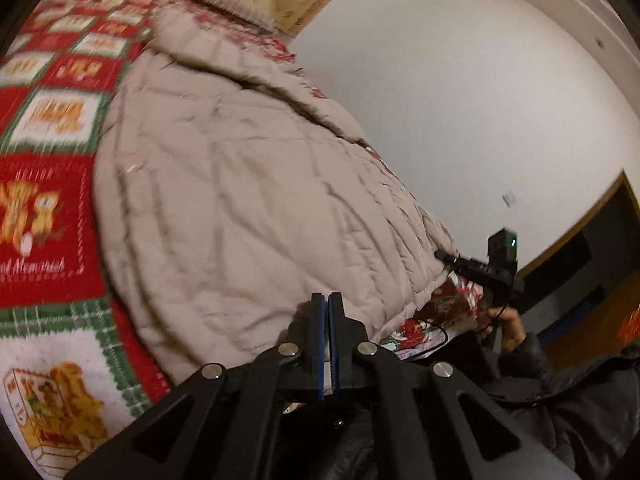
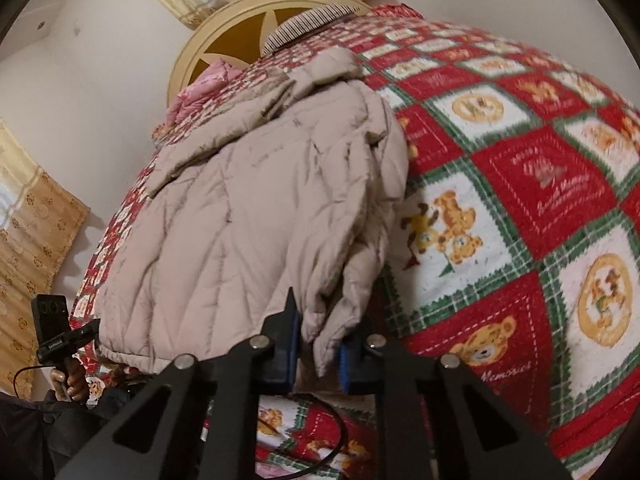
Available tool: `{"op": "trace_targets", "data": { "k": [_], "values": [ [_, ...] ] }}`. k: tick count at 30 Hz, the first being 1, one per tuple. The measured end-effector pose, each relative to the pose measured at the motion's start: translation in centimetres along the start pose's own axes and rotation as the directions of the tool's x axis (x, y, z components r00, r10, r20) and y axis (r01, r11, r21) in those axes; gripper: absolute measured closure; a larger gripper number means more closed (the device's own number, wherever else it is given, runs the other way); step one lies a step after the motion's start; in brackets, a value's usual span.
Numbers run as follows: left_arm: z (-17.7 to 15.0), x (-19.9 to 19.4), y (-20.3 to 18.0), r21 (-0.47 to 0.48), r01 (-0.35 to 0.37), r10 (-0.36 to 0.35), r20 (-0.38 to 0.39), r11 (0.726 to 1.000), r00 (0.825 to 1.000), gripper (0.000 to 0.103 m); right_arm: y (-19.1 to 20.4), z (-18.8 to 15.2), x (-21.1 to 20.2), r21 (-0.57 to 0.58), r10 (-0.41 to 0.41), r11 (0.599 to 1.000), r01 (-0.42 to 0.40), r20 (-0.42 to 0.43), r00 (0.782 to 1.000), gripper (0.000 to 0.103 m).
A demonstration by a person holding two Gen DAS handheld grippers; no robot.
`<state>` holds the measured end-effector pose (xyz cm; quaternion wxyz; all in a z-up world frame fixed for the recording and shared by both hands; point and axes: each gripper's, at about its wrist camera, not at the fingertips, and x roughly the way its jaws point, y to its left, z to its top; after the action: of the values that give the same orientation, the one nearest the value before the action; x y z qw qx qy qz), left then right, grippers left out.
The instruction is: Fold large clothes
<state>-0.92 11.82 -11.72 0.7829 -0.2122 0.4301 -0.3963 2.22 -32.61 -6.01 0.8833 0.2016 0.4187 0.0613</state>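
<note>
1. Beige quilted coat (image 1: 248,208) spread on a red, green and white bear-print blanket (image 1: 48,208) over a bed; fills the middle of both views.
2. Left gripper (image 1: 328,304): blue-padded jaws pressed together, near hem of the coat just past the tips. Possibly a thin edge of fabric pinched, can't confirm; contact point blurred and the fingers cover it.
3. Right gripper (image 2: 320,344): jaws narrowed around a hanging fold at the coat's near right corner (image 2: 324,320), fabric between the blue pads (image 2: 294,344). Looks pinched; some gap visible beside the right pad.
4. Coat in the right wrist view running away from the gripper toward the headboard (image 2: 224,40), collar end farthest, right edge folded over on itself.
5. Left wrist view motion-blurred, blanket pattern smeared at left.
6. Other gripper visible in each view: right one at the coat's far hem corner (image 1: 472,264), a hand (image 1: 508,324) on its handle; left one at the lower left (image 2: 60,336), jaws hidden behind the coat edge.
7. Dark sleeve (image 1: 560,392) cut off by the frame's lower right.
8. Black cable (image 2: 304,440) looping on the blanket below the right gripper, partly hidden by its body.
</note>
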Motion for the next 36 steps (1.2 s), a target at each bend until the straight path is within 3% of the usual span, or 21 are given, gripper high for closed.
{"op": "trace_targets", "data": {
  "k": [4,7,10,13,17,20,22,24,27,36],
  "values": [
    [0.9,-1.7,-2.0,0.054,0.087,-0.092,0.089,0.995,0.992,0.103,1.6,0.6,-2.0,-0.019,0.039,0.999,-0.038,0.047,0.998,0.087],
    [1.6,-3.3,-2.8,0.076,0.093,-0.103,0.136,0.993,0.985,0.103,3.1,1.0,-3.4,-0.046,0.071,0.997,-0.068,0.074,0.995,0.088],
    [2.5,-6.0,-3.3,0.122,0.032,-0.053,0.177,0.992,0.983,0.103,4.7,1.3,-4.9,-0.075,0.098,0.993,-0.090,0.098,0.990,0.088],
    [3.0,-8.0,-2.5,0.100,-0.027,0.009,0.177,0.995,0.984,0.103,5.7,1.6,-6.7,-0.083,0.151,0.986,-0.141,0.127,0.980,0.088],
    [2.2,-8.1,-0.2,0.037,-0.107,0.104,0.083,0.994,0.991,0.103,7.0,1.9,-8.3,-0.112,0.179,0.980,-0.163,0.154,0.972,0.088],
    [1.9,-7.0,2.5,-0.039,-0.194,0.195,0.017,0.980,0.981,0.103,7.6,2.0,-8.1,-0.138,0.151,0.982,-0.130,0.155,0.976,0.088],
    [1.8,-6.9,4.5,-0.168,-0.141,0.151,0.044,0.976,0.988,0.103,7.3,1.9,-7.4,-0.125,0.162,0.982,-0.144,0.149,0.976,0.089],
    [1.5,-6.8,5.1,-0.204,-0.140,0.153,0.051,0.969,0.987,0.103,6.9,1.8,-6.9,-0.110,0.163,0.983,-0.148,0.141,0.977,0.089],
    [1.5,-6.1,4.4,-0.121,-0.235,0.240,0.028,0.964,0.970,0.103,6.1,1.7,-6.4,-0.085,0.165,0.984,-0.155,0.130,0.978,0.089],
    [0.7,-6.9,4.8,-0.083,-0.315,0.321,0.077,0.945,0.944,0.101,5.5,1.4,-5.8,-0.070,0.170,0.984,-0.163,0.121,0.978,0.089]
  ]
}}
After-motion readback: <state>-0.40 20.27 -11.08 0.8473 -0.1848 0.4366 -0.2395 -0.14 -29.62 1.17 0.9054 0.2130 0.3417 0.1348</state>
